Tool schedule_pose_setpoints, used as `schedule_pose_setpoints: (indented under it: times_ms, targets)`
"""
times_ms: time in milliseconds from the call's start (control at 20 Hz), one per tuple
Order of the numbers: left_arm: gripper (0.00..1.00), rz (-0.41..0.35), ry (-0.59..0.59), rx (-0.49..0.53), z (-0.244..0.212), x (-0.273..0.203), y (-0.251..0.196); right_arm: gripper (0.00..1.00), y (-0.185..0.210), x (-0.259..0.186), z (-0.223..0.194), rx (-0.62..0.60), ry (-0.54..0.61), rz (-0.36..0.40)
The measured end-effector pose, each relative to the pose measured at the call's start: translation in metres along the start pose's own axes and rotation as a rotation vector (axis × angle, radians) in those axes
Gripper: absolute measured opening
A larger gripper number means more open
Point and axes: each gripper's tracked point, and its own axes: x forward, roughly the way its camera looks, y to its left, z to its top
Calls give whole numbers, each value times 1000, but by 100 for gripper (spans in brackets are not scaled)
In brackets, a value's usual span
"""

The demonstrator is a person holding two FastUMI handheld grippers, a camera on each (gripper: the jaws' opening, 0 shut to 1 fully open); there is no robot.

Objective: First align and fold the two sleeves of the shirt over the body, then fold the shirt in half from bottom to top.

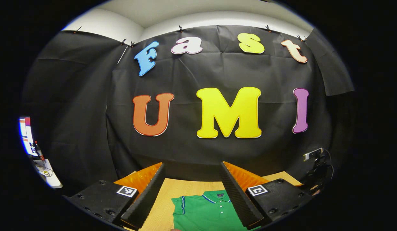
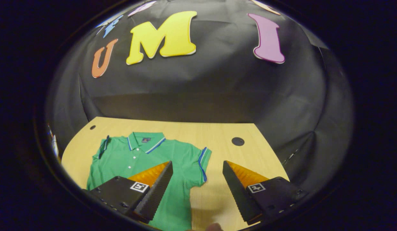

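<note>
A: How is the shirt (image 2: 144, 160) laid?
B: Flat on the bench (image 2: 217, 134), collar far, sleeves spread. Both jaws are held open above it, nothing gripped.
A: So?
B: A sleeve fold is called for.

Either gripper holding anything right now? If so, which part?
Nothing held. The left gripper and right gripper are both open above the green polo shirt, which lies flat, sleeves unfolded, on the wooden table.
</note>
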Motion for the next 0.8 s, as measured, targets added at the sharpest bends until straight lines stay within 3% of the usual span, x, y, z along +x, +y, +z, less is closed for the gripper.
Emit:
schedule_pose_setpoints:
  times_ms: [250, 350, 400, 500, 550, 650, 700, 750, 800]
  targets:
    - [100, 24, 20, 34, -4, 7, -6, 95, -6, 66, -30, -3, 73, -7]
    - [100, 33, 31, 40, -7, 9, -7, 89, -7, 87, -47, 5, 124, 3]
    - [100, 38, 43, 43, -9, 12, -10, 76, -5, 97, -60, 13, 157, 21]
    - [100, 38, 52, 47, -12, 13, -15, 70, -6, 103, -70, 15, 190, 31]
    - [100, 36, 54, 49, -12, 13, -17, 46, -3, 103, -67, 30, 187, 45]
    - [100, 33, 57, 53, -12, 13, -21, 29, -5, 104, -66, 38, 192, 37]
    - [100, 31, 57, 54, -12, 14, -24, 6, -4, 101, -64, 43, 196, 42]
    - [100, 27, 59, 57, -12, 14, -26, 1, -4, 104, -64, 50, 200, 48]
    - [100, 24, 59, 59, -11, 12, -28, 4, -7, 101, -58, 65, 188, 45]
